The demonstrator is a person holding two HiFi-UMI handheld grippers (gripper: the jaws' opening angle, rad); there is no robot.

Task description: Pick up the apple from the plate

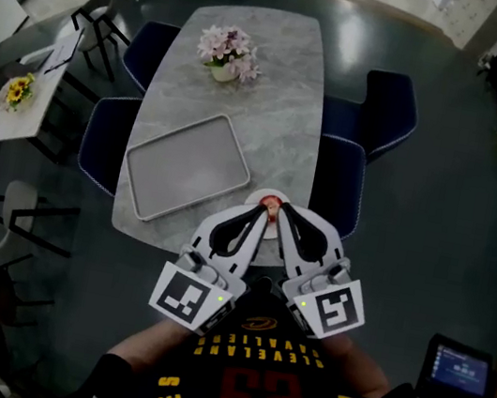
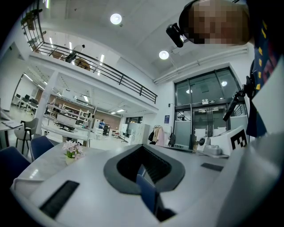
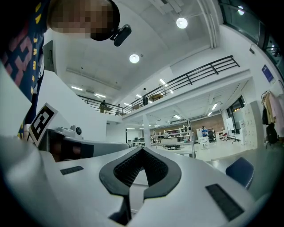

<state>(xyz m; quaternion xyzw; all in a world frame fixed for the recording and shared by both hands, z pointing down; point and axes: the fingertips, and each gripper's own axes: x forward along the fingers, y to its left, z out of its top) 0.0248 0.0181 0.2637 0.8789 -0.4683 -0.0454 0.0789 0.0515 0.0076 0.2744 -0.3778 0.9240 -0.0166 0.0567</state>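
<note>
In the head view a small patch of the red apple (image 1: 271, 204) shows on a white plate (image 1: 255, 201) at the near edge of the grey table (image 1: 250, 79). My left gripper (image 1: 261, 217) and right gripper (image 1: 281, 212) lie side by side, tips converging just over the apple and hiding most of it and the plate. Whether either tip touches the apple I cannot tell. In the left gripper view the left gripper (image 2: 143, 147) is shut with nothing held. The right gripper (image 3: 142, 149) is likewise shut and empty in its own view. Neither gripper view shows the apple.
A grey rectangular tray (image 1: 187, 167) lies left of the plate. A pot of pink flowers (image 1: 228, 54) (image 2: 72, 150) stands at the table's far end. Dark blue chairs (image 1: 340, 176) (image 3: 240, 171) flank the table. A screen device (image 1: 459, 369) sits at the lower right.
</note>
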